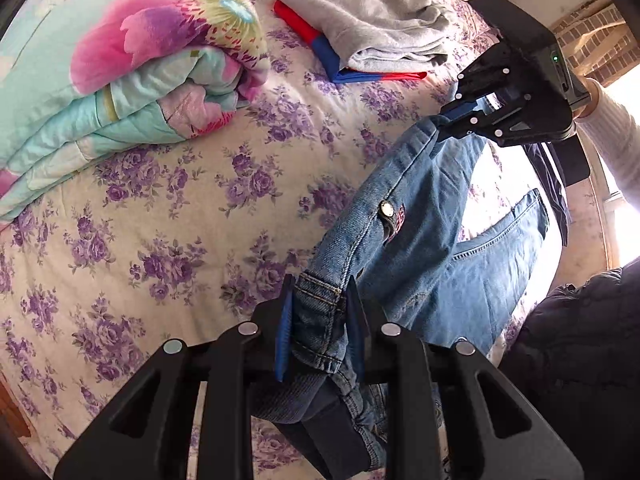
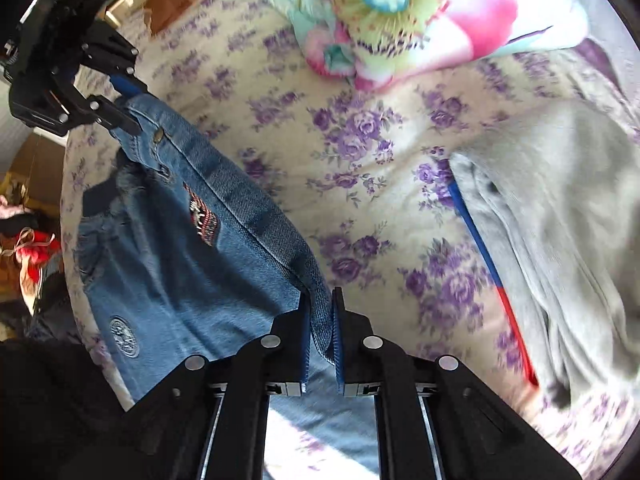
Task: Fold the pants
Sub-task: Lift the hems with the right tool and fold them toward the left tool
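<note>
Blue denim pants (image 1: 404, 240) hang stretched by the waistband between my two grippers above the bed. My left gripper (image 1: 320, 300) is shut on one end of the waistband, close to the camera. My right gripper (image 1: 452, 118) is shut on the other end, up at the right. In the right wrist view my right gripper (image 2: 320, 312) pinches the denim edge, the pants (image 2: 192, 240) hang to the left, and my left gripper (image 2: 130, 106) holds their far corner at top left. The legs drop out of sight below.
The bed has a purple-flowered sheet (image 1: 160, 240). A folded floral quilt (image 1: 120, 60) lies at the left. A folded grey garment (image 1: 368, 16) sits on a red and blue one (image 1: 320, 48) at the back. The bed edge and a dark garment (image 1: 580, 340) are at the right.
</note>
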`<state>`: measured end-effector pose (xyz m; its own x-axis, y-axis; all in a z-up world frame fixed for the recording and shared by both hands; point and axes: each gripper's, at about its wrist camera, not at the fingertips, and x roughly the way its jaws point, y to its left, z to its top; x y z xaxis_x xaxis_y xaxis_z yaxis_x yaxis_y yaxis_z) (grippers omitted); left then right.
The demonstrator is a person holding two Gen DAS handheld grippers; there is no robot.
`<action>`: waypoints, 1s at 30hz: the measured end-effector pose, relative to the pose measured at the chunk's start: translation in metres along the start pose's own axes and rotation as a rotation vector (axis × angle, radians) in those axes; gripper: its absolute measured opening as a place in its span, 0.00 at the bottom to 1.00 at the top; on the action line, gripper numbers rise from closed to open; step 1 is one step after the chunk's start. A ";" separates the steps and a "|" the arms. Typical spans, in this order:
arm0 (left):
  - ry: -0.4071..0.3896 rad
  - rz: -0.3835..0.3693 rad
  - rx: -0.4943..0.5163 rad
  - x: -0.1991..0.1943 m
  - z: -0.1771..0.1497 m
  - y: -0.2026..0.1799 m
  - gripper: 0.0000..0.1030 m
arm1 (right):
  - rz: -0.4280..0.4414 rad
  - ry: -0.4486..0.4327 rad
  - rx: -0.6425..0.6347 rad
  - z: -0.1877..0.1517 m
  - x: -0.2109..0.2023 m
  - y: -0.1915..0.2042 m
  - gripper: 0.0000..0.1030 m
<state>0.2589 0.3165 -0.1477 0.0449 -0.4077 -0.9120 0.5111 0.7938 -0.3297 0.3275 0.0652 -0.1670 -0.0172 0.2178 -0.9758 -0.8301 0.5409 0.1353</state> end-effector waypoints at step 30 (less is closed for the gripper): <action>0.136 0.157 0.020 0.054 -0.162 -0.095 0.21 | 0.036 0.005 0.089 -0.129 0.085 0.211 0.10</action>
<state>0.0741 0.2923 -0.2054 0.0095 -0.2137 -0.9769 0.5238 0.8332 -0.1772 0.0791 0.0933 -0.2431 -0.0491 0.2345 -0.9709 -0.7759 0.6031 0.1849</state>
